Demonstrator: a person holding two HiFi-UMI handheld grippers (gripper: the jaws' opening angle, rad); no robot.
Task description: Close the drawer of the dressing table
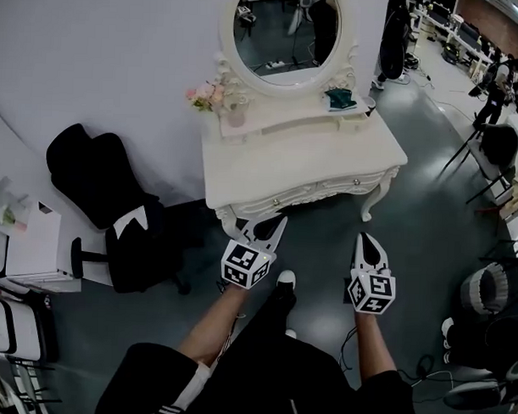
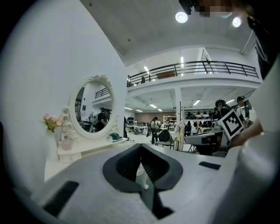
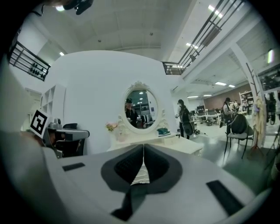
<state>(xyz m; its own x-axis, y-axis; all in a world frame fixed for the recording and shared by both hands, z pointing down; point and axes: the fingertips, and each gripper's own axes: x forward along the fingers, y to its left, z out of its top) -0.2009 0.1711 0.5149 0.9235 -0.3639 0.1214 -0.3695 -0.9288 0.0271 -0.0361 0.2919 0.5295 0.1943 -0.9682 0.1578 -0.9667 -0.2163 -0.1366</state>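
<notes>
While both claws have their jaws pressed together with nothing between them, neither one touches the furniture yet; the left claw point(image 1: 280, 224) points at the table's front near its left leg, its tips just short of the edge as the head view shows it; the right claw point(image 1: 366, 241) hangs beside it, a little further back, aimed at the floor before the right leg; ahead of them is the drawer point(image 1: 319, 190), a white carved front with two small knobs under the top of the table point(image 1: 243, 163), which is set against the wall with an oval mirror point(image 1: 286, 29) and pink flowers point(image 1: 205, 95) behind; how far the drawer stands out I cannot tell from above; the step in hand looks like the approach, with no push begun; the next move seems to call for bringing the closed tips level onto the drawer front, one to each side, and pressing evenly toward the wall so it does not skew
</notes>
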